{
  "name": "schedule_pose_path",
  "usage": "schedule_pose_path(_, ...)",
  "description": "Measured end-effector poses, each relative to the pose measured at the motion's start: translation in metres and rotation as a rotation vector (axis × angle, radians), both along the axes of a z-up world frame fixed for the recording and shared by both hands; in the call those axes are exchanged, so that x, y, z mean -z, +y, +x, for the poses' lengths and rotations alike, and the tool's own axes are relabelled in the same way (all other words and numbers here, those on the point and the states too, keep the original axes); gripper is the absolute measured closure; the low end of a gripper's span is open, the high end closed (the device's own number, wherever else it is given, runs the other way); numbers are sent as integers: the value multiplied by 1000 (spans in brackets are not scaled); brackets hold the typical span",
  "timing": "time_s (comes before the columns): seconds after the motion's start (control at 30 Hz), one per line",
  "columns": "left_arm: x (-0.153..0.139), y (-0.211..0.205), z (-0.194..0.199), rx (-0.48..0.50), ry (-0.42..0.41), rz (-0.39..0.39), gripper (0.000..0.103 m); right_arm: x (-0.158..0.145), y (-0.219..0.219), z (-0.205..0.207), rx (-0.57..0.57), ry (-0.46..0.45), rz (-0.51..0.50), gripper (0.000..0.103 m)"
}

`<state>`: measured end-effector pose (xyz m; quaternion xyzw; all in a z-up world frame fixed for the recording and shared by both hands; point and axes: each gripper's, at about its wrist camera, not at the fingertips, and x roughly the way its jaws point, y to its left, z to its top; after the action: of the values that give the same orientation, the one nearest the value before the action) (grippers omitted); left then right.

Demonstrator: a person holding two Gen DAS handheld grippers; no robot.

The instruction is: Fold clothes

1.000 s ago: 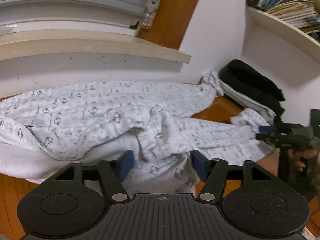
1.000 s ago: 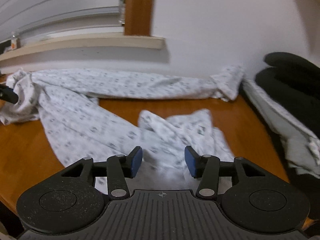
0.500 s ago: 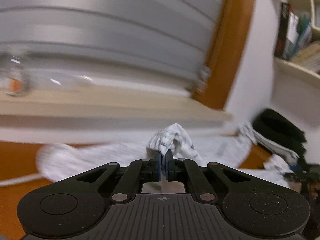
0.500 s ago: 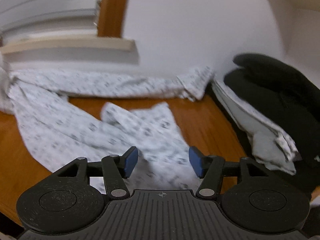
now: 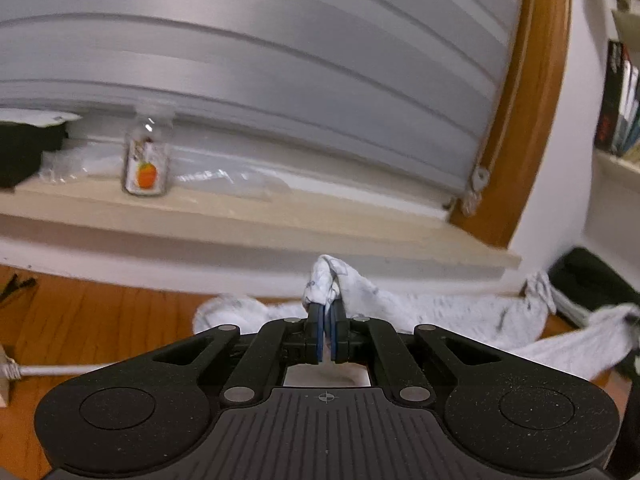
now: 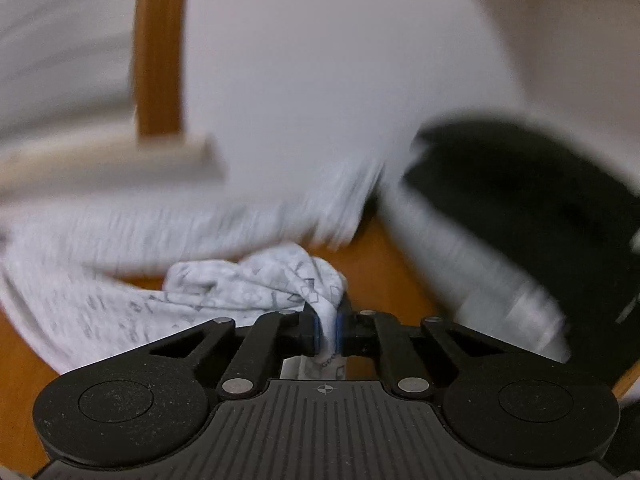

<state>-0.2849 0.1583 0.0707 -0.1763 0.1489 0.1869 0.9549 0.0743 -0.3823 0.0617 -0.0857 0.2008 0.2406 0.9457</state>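
A white garment with a small grey diamond print lies stretched across the wooden table under the window sill. My left gripper is shut on a bunched fold of it, which stands up above the blue pads. In the right wrist view the same garment trails off to the left, blurred by motion. My right gripper has its jaws closing, with a pinched fold of the cloth pressed between the pads and lifted off the table.
A beige window sill carries a clear jar with an orange label and a black item. A pile of black and grey clothes sits at the right against the wall. A bookshelf hangs at the right.
Both grippers stood open over the garment; now each is closed on a fold. The left has swung towards the window and lifted its fold. The right has risen with its cloth.
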Motion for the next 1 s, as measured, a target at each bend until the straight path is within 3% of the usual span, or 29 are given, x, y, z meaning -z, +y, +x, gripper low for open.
schedule_pose_path(0.13,-6,3,-8,12,-7,1,100,-58,-4,16,119,-101,26,94)
schedule_pose_path(0.2,-5,0,-6,29,13,7,100,-75,0,30,171,-96,4,88)
schedule_pose_path(0.27,0,-4,-4,53,35,0,100,-71,9,44,198,-50,-11,72)
schedule_pose_path(0.3,3,-5,-3,62,40,-12,100,-69,14,51,211,-28,-18,57)
schedule_pose_path(0.33,7,-6,-1,69,47,-17,100,-64,16,53,207,-24,-11,52)
schedule_pose_path(0.43,15,-9,6,90,71,-27,99,-43,25,48,184,-14,-10,50)
schedule_pose_path(0.77,34,-24,31,148,91,-19,98,35,100,1,-152,96,-87,47)
schedule_pose_path(0.9,48,-18,34,164,64,-44,98,50,132,-23,-254,142,-60,47)
schedule_pose_path(1.0,57,-12,36,192,44,-106,98,55,139,-43,-304,179,-1,42)
